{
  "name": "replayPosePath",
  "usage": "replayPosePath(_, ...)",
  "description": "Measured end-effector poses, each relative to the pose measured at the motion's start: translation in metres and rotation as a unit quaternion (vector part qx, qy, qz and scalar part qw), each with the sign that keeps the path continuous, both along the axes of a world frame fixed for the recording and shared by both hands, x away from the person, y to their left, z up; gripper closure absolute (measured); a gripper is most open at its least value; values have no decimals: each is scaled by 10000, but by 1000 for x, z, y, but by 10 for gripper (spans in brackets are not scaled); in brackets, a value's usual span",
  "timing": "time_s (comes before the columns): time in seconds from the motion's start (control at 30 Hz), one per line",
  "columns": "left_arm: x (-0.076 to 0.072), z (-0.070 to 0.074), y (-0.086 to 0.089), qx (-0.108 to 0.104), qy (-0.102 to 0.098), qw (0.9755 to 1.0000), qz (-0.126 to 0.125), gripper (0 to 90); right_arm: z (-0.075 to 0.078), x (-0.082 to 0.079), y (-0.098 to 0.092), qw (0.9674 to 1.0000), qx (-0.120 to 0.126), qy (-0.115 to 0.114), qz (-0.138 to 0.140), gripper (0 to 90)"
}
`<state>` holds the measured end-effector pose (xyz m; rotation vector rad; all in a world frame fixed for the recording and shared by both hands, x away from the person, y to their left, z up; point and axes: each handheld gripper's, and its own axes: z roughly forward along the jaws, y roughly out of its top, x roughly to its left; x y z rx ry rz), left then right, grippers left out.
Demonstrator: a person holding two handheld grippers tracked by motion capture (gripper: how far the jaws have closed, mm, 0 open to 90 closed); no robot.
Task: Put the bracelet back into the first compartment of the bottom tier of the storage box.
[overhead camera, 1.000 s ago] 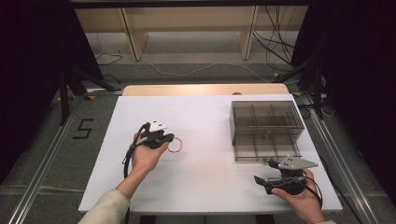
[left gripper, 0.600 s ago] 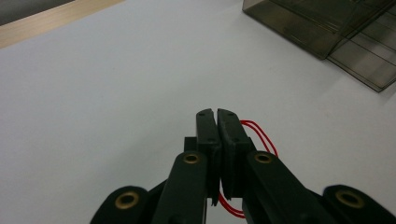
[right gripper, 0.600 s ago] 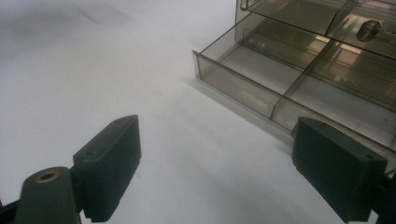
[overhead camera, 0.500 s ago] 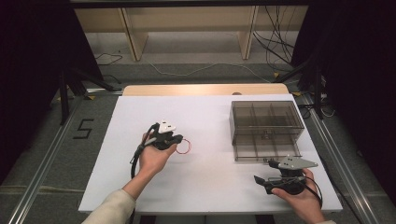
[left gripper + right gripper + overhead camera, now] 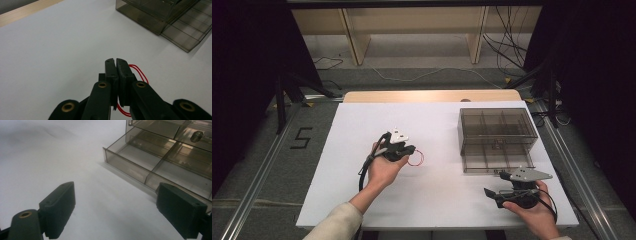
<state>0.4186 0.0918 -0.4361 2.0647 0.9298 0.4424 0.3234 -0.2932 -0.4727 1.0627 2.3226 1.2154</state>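
Between left tongs (image 5: 116,61): red rubber band (image 5: 138,72) clamped, carried low above white tabletop (image 5: 437,125), well left of smoked drawer box (image 5: 497,131).
Right tongs (image 5: 115,207) held apart, empty, just before open drawer (image 5: 150,167). Advised: grip kept firm, loop lowered fully into one compartment. Beyond: wooden shelf legs, loose floor cables.
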Motion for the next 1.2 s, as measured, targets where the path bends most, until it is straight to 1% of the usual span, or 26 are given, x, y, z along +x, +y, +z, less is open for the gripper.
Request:
replayPosePath(0.27, 0, 1, -13, 28, -12, 9999, -149, 882, 0, 0, 0, 10000, 21, -13, 8, 164)
replayPosePath(0.5, -1, 2, -24, -21, -34, 9998, -218, 882, 0, 0, 0, 10000, 21, -2, -1, 163)
replayPosePath(0.83, -1, 4, -33, 9, -51, 9994, -328, 882, 0, 0, 0, 10000, 21, -18, 13, 164)
replayPosePath(1.2, -2, 6, -45, -46, -57, 9991, -426, 882, 0, 0, 0, 10000, 23, 1, -2, 164)
